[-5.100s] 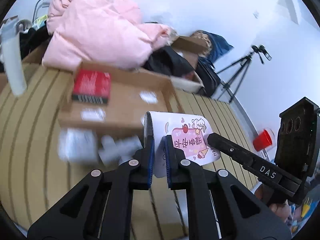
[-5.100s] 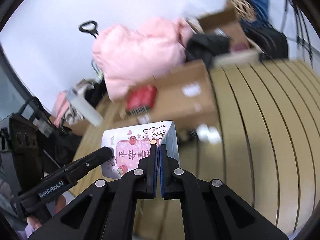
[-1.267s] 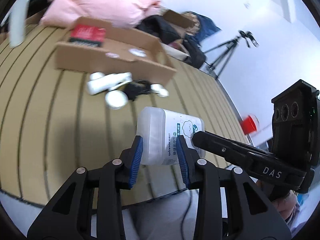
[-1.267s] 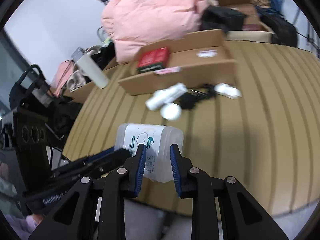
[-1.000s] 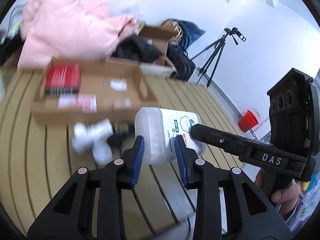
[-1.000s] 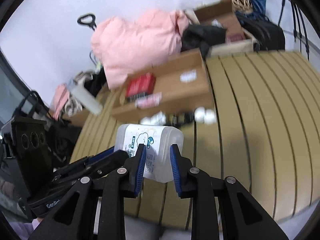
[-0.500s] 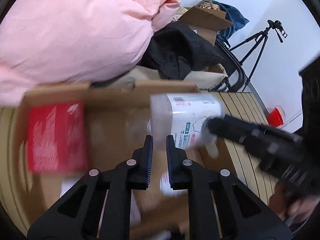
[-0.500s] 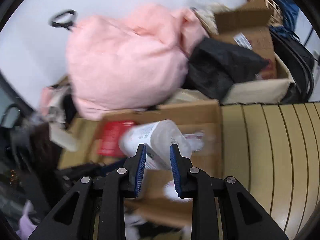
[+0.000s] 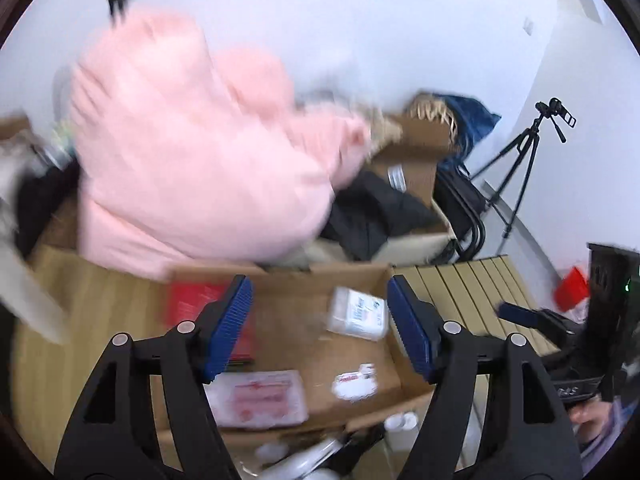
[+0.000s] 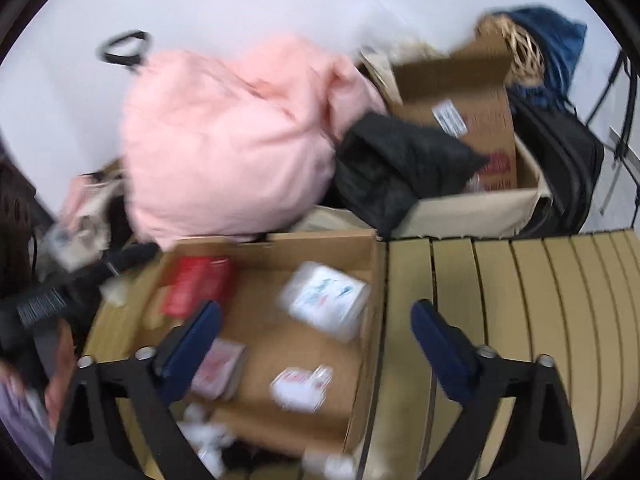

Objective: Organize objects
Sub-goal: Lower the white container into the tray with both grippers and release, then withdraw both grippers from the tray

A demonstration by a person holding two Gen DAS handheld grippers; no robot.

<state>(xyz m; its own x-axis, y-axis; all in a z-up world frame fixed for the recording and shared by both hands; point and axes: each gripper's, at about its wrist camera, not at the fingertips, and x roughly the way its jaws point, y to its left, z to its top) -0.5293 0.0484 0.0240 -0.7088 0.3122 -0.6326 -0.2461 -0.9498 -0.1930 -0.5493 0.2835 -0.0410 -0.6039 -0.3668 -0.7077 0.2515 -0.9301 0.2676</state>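
As both sets of jaws sprang apart, the left gripper [image 9: 320, 322] and the right gripper [image 10: 316, 326] stood wide and empty, having just been opening with nothing pressed between the pads. Half a second earlier the white plastic bottle [image 9: 357, 313] was still pinched up in front of them; now it lay loose, blurred, at about two o'clock inside the cardboard box [image 10: 280, 246], clear of every finger. Closer in, at six o'clock in that box, sat a pink packet [image 9: 256, 398] and a small white labelled item [image 10: 301, 389], with the red box [image 10: 198, 285] at ten o'clock. Further off, past the far wall of the carton, the pink quilt [image 9: 188, 176] heaped up at twelve. That looked like one more object tidied away, so both hands seemed free for the small white bits [image 10: 206, 438] left on the slatted table [image 10: 532, 312].
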